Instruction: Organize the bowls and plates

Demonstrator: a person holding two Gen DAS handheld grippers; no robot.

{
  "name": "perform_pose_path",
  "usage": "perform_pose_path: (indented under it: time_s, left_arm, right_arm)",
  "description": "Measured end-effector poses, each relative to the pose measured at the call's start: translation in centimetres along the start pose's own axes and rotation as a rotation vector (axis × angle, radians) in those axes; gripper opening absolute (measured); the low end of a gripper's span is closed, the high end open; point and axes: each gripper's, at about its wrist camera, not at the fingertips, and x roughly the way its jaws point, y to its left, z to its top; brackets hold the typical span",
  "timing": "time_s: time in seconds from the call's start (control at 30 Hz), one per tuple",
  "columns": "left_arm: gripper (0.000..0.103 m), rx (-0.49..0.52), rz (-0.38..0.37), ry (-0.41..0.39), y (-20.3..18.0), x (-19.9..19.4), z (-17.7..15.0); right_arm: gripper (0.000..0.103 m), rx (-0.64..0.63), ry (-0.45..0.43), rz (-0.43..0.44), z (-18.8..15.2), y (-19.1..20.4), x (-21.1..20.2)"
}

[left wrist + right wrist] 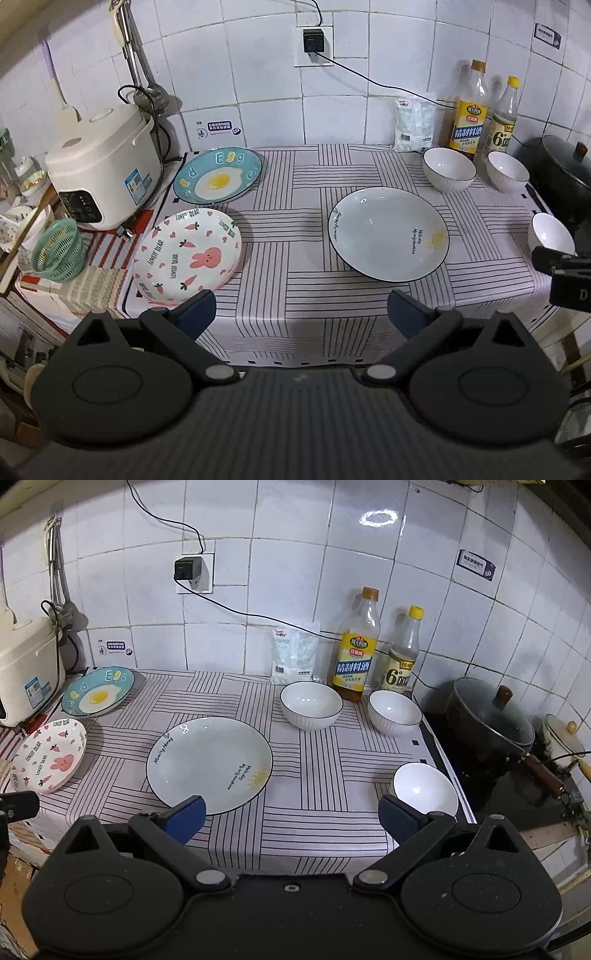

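On the striped tablecloth lie three plates: a blue egg plate (218, 176) at the back left, a pink rabbit plate (186, 256) in front of it, and a pale sun plate (388, 233) in the middle. Three white bowls stand on the right: two at the back (311, 704) (394, 712), one near the front edge (424, 789). My left gripper (301, 314) is open and empty above the table's front edge. My right gripper (291, 818) is open and empty, between the sun plate (209, 763) and the front bowl.
A white rice cooker (101, 166) and a green basket (59, 251) stand at the left. Two bottles (356, 646) and a white bag (293, 657) line the tiled wall. A dark lidded pot (491, 716) sits on the stove at the right.
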Motion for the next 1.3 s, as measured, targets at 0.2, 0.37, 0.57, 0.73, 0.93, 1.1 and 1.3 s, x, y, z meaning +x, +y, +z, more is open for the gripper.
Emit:
perform_pose_path:
  time_s: [0.2, 0.37, 0.57, 0.73, 0.93, 1.1, 1.3]
  left_arm:
    - [0.1, 0.018, 0.004, 0.004, -0.3, -0.1, -0.1]
    - [0.1, 0.044, 0.016, 0.003, -0.7, 0.1, -0.2]
    - [0.1, 0.064, 0.012, 0.009, -0.9, 0.4, -0.3]
    - [0.1, 0.049, -0.012, 0.024, -0.7, 0.9, -0.2]
    - [0.1, 0.03, -0.024, 0.041, -0.2, 1.6, -0.2]
    - [0.1, -0.042, -0.011, 0.05, 0.4, 2.1, 0.1]
    - [0.1, -0.047, -0.037, 0.023, 0.4, 3.5, 0.8]
  right_arm:
    - [0.101, -0.004, -0.013, -0.013, -0.1, -0.2, -0.2]
    - [0.101, 0.018, -0.011, -0.018, -0.2, -0.7, 0.0]
    - [0.101, 0.036, -0.016, -0.02, -0.2, -1.2, 0.0]
    - [0.101, 0.037, -0.008, -0.015, -0.3, -1.1, 0.5]
    - [0.101, 0.024, -0.009, 0.003, -0.4, -0.7, 1.0]
    - [0.101, 0.01, -0.048, 0.025, -0.2, -0.2, 1.2]
    - [0.101, 0.009, -0.174, 0.069, -0.4, 0.3, 2.0]
